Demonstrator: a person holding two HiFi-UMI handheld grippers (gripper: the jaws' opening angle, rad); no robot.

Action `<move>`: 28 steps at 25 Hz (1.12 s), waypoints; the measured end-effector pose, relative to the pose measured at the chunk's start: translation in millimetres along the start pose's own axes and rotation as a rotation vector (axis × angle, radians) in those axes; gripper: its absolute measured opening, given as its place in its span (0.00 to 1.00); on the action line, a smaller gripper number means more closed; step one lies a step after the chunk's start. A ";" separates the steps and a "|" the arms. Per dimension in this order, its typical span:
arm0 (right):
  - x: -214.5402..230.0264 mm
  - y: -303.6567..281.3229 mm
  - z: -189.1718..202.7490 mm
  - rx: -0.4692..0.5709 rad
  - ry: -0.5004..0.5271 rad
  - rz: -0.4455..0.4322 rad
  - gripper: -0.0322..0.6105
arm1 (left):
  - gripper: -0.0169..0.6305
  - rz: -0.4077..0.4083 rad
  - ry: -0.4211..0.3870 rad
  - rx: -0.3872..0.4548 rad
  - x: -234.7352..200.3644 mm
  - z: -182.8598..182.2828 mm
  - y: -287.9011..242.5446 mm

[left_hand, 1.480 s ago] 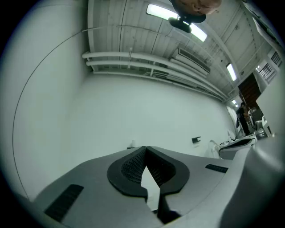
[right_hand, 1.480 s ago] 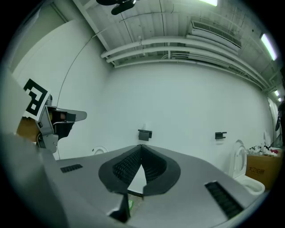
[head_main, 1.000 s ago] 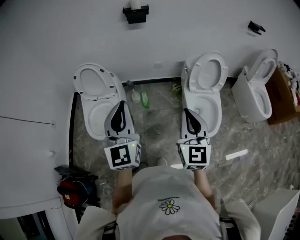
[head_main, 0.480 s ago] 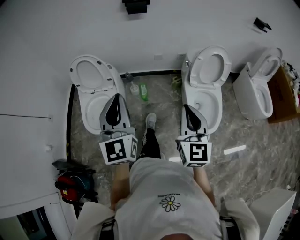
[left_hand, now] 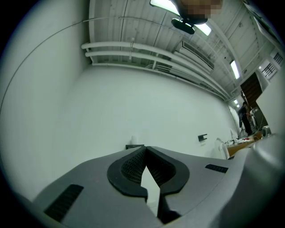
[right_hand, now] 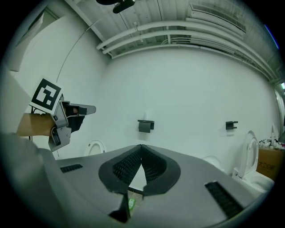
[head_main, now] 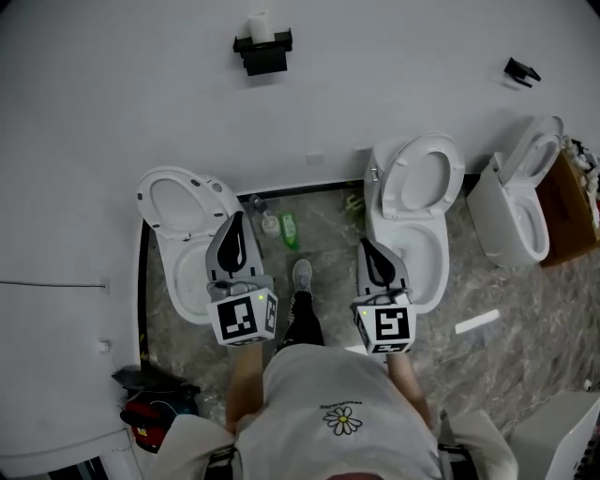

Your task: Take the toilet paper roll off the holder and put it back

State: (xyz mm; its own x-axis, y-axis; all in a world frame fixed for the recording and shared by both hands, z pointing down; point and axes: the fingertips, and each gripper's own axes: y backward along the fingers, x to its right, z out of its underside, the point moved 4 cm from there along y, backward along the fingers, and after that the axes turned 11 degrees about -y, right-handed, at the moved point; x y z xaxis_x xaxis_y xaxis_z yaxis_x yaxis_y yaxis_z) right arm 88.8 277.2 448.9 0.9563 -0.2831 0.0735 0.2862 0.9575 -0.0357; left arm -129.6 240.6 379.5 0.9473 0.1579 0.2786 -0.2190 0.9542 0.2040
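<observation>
A white toilet paper roll [head_main: 260, 25] stands upright on a black wall holder [head_main: 263, 49] high on the white wall; the holder [right_hand: 145, 125] shows again in the right gripper view, and as a small dark shape [left_hand: 134, 146] just above the jaws in the left gripper view. My left gripper [head_main: 235, 232] hangs over the left toilet, shut and empty, its tips meeting [left_hand: 144, 147]. My right gripper [head_main: 367, 246] hangs over the middle toilet, also shut and empty [right_hand: 141, 145]. Both are well short of the holder.
Three white toilets stand along the wall: left [head_main: 183, 225], middle [head_main: 417, 202], right [head_main: 516, 206]. Bottles [head_main: 290, 228] sit on the marble floor between the first two. A second black holder [head_main: 521, 69] is on the wall at right. A brown box [head_main: 570, 220] stands far right.
The view has shifted so the holder with its roll shows lower in the picture. Both grippers stay shut and side by side; a foot has stepped forward between the toilets.
</observation>
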 end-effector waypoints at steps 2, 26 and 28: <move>7.5 -27.7 -0.2 -0.001 -0.013 0.008 0.06 | 0.05 0.008 -0.001 0.008 -5.0 7.1 -24.1; 75.3 -375.3 -87.7 0.046 -0.033 0.042 0.06 | 0.05 0.023 0.078 -0.014 -114.1 76.8 -347.7; 81.6 -387.8 -90.4 0.051 -0.036 0.039 0.06 | 0.05 0.017 0.074 -0.021 -112.4 78.4 -358.8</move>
State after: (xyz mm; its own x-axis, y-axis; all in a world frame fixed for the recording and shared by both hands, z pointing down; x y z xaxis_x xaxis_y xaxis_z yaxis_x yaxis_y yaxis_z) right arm 61.3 -122.2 378.7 0.9635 -0.2447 0.1087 0.2449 0.9695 0.0112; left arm -175.8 -139.4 348.6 0.9584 0.1914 0.2119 -0.2308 0.9561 0.1804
